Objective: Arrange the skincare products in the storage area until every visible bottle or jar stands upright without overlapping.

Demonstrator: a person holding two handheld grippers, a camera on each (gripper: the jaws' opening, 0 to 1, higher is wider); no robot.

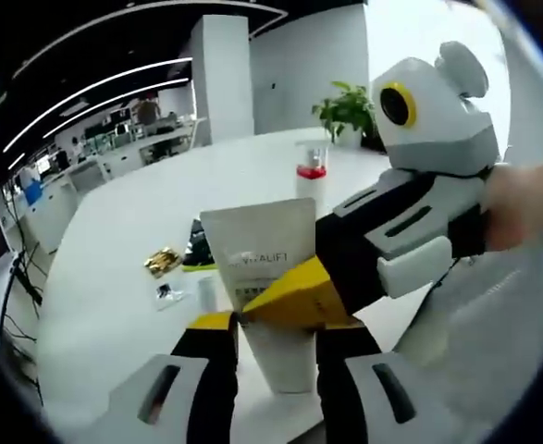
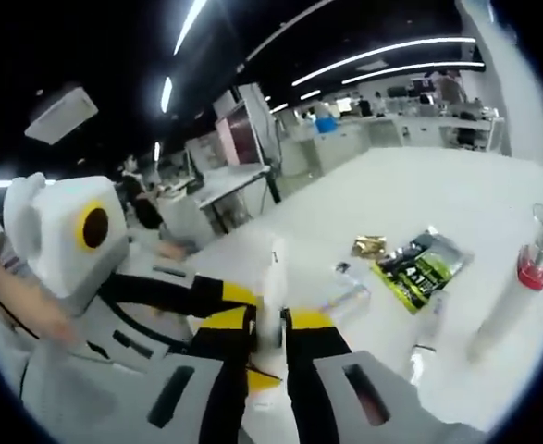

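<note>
Both the left hand-held gripper [image 1: 273, 347] and right hand-held gripper [image 2: 269, 338] are clamped on the white flat-ended squeeze tube [image 1: 266, 277]; opposing pulls could topple it across the white worktop [image 1: 114, 268].

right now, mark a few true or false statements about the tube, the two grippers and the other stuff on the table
1. Both grippers clamp the white tube. True: the left gripper holds it low, and the right gripper pinches it from the side.
2. The tube lies flat on the table. False: it is held upright, cap end down.
3. A bottle with a red collar stands on the white table. True.
4. The green and black sachet is held in a gripper. False: it lies loose on the table.
5. A potted plant stands beyond the bottle. True.
</note>
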